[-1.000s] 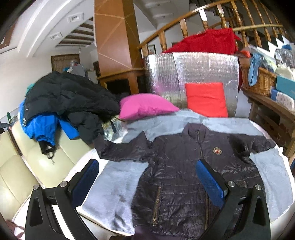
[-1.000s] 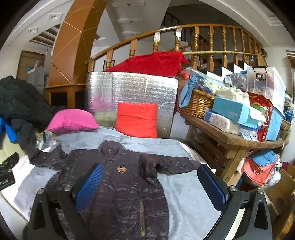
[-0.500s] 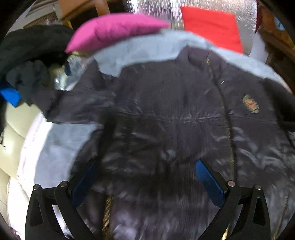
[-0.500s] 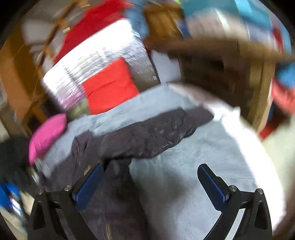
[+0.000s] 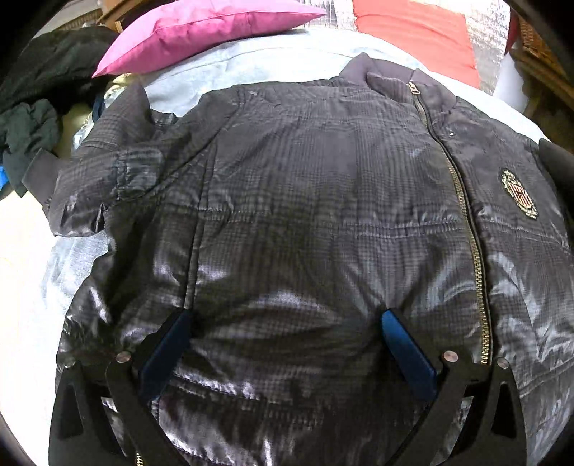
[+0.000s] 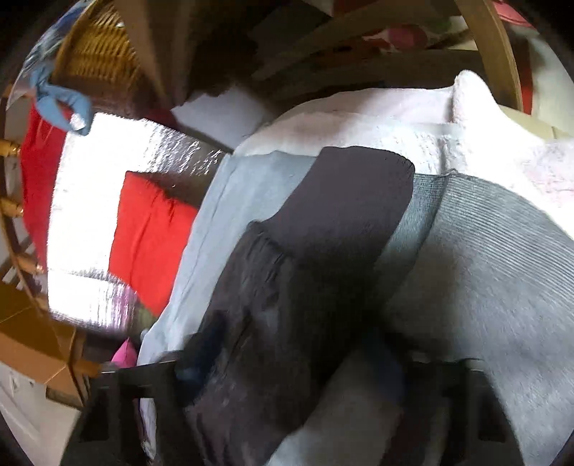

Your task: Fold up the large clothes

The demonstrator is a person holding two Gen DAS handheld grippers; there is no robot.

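A dark quilted jacket (image 5: 305, 179) lies front up on a grey blanket (image 5: 251, 61), zipped, with a badge (image 5: 518, 193) on its chest. My left gripper (image 5: 287, 329) stands open, low over the jacket's front, and the fabric bulges between its blue pads (image 5: 168, 344). In the right wrist view, which is blurred, the jacket's sleeve (image 6: 287, 286) runs up to its plain cuff (image 6: 358, 186). My right gripper (image 6: 294, 362) straddles that sleeve and its jaws are closing, still apart, with the sleeve between them.
A pink pillow (image 5: 201, 28) and a red cushion (image 5: 412, 28) lie beyond the collar. Dark clothes (image 5: 43, 79) are piled at the left. A white towel (image 6: 394, 122) edges the blanket near the cuff, below a wooden table frame and a wicker basket (image 6: 97, 53).
Both grippers dropped from a wide view of the room to the jacket. The left settled onto the chest. The right rolled and swung onto the sleeve, its jaws narrower than before.
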